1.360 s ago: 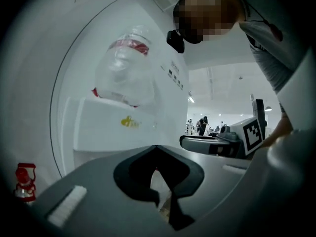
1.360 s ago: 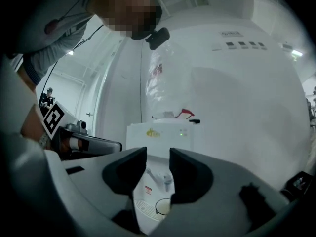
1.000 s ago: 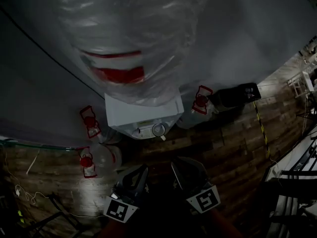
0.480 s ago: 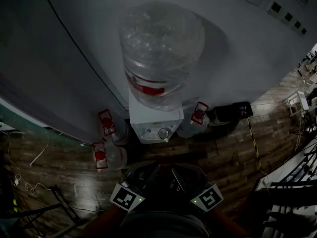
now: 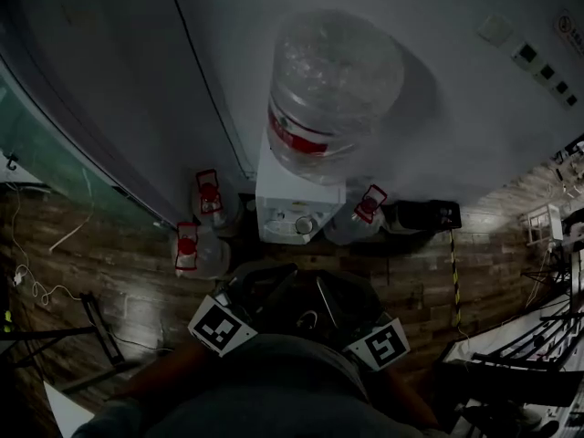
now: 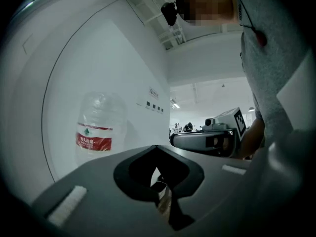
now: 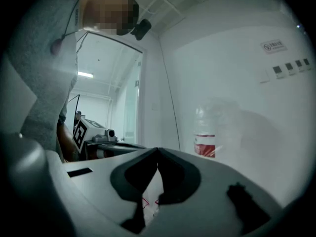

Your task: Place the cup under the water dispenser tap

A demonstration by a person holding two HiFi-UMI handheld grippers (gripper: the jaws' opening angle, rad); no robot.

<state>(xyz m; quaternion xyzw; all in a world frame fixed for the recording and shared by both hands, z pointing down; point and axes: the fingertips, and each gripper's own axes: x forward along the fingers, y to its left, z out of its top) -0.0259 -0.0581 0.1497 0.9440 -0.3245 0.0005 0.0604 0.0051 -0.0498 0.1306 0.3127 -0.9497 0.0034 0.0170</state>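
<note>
The water dispenser [image 5: 285, 197] stands against the grey wall [image 5: 438, 108], with a big clear bottle [image 5: 333, 89] carrying a red label upside down on top of it. On the wood floor [image 5: 119, 272] left of the dispenser lie two spare bottles [image 5: 203, 252] with red handles, and a third [image 5: 360, 219] lies at its right, just beside a black box [image 5: 424, 215]. Both grippers are held level in front of the dispenser, close to the person's grey shirt [image 5: 274, 381] and well apart from its front. The left gripper [image 6: 157, 149] has its jaws pressed together at the tips, pinching nothing. The right gripper [image 7: 158, 152] is likewise closed and empty. The cup cannot be made out in any view
</note>
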